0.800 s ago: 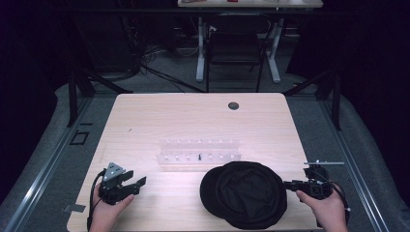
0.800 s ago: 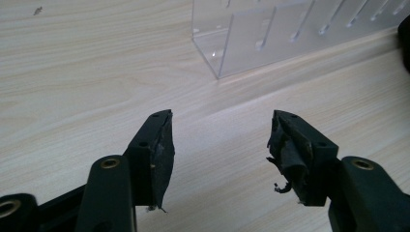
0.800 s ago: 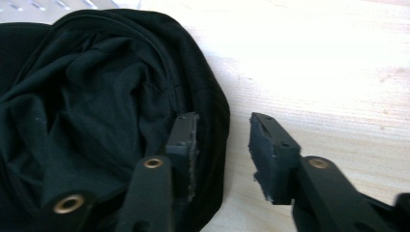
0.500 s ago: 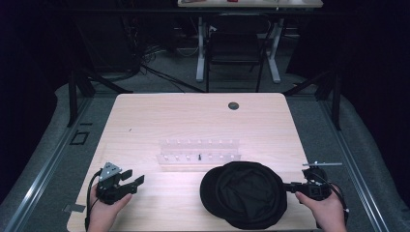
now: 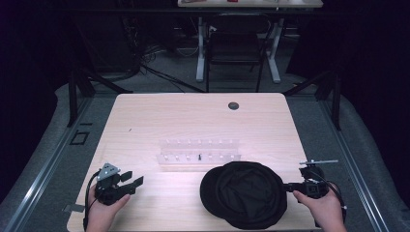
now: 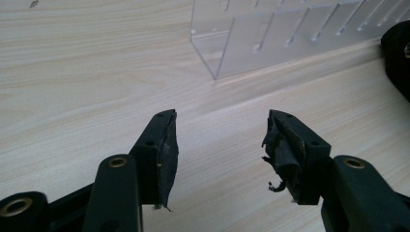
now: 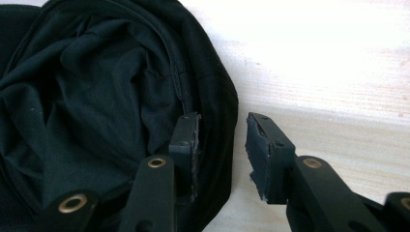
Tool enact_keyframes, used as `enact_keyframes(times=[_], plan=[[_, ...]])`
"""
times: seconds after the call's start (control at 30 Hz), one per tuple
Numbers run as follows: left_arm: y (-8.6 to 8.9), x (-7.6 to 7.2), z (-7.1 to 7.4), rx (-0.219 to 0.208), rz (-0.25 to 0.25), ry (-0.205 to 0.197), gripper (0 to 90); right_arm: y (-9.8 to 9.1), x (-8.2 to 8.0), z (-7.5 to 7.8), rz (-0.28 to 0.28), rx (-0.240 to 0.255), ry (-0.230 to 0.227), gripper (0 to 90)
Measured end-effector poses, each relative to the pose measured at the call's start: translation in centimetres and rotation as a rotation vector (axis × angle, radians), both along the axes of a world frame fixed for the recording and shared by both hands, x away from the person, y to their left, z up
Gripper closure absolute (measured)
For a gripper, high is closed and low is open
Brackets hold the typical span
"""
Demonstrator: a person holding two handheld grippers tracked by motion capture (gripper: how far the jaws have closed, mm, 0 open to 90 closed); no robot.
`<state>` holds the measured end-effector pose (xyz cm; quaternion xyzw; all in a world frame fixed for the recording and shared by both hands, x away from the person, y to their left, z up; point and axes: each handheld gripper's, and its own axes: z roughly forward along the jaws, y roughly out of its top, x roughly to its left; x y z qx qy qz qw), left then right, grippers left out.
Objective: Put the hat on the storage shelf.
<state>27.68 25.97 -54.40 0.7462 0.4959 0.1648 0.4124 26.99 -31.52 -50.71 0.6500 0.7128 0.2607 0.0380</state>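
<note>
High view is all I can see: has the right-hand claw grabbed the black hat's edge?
Observer: Not yet. The right gripper has its jaws astride the black hat at the rim: one jaw is inside and the other is outside over the table, with a gap showing.
Operator: Which way up is the hat?
Observer: Open side up; its crumpled lining shows.
Operator: And the left claw?
Observer: The left gripper is open with nothing between its jaws, and its rubber pads are frayed.

A dark lab or studio: one lit wooden table (image 5: pixel 193 121), floor cables (image 5: pixel 159 72), black-draped surroundings.
</note>
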Motion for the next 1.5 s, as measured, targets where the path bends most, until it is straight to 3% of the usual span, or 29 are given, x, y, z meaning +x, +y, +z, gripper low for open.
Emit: enact_keyframes(times=[0.07, 0.1, 0.13, 0.23, 0.33, 0.6, 0.87, 1.17, 1.33, 1.5], plan=[[-0.1, 0.0, -0.1, 0.002, -0.007, 0.005, 45.2, -0.1, 0.1, -0.1, -0.013, 0.004, 0.002, 67.2], [-0.1, 0.0, -0.1, 0.003, -0.01, 0.006, 45.2, -0.3, 0.2, 0.2, -0.005, -0.029, 0.027, 67.5], [-0.2, 0.1, -0.2, 0.003, -0.011, 0.007, 45.1, -0.3, 0.2, -0.1, -0.021, 0.016, 0.023, 67.5], [-0.3, 0.1, -0.3, 0.008, -0.021, 0.019, 44.9, -0.5, 0.3, -0.2, -0.026, 0.03, 0.04, 66.9], [-0.4, 0.1, -0.4, 0.01, -0.022, 0.013, 44.8, -0.4, 0.2, -0.4, -0.021, 0.045, 0.051, 60.4], [-0.5, 0.1, -0.5, 0.011, -0.021, 0.021, 44.5, -0.3, 0.1, -0.7, -0.02, 0.028, 0.084, 69.7], [-0.5, 0.2, -0.6, 0.015, -0.021, 0.026, 44.5, -0.2, 0.4, -1.2, -0.02, 0.046, 0.115, 68.4], [-0.5, 0.2, -0.7, 0.019, -0.023, 0.029, 44.5, -0.1, 1.2, -1.8, -0.011, 0.046, 0.14, 72.7], [-0.5, 0.3, -0.7, 0.02, -0.025, 0.031, 44.5, 0.1, 1.5, -2.1, -0.012, 0.058, 0.156, 76.2], [-0.4, 0.3, -0.7, 0.024, -0.025, 0.036, 44.6, -0.2, 1.6, -2.2, -0.005, 0.114, 0.177, 85.5]])
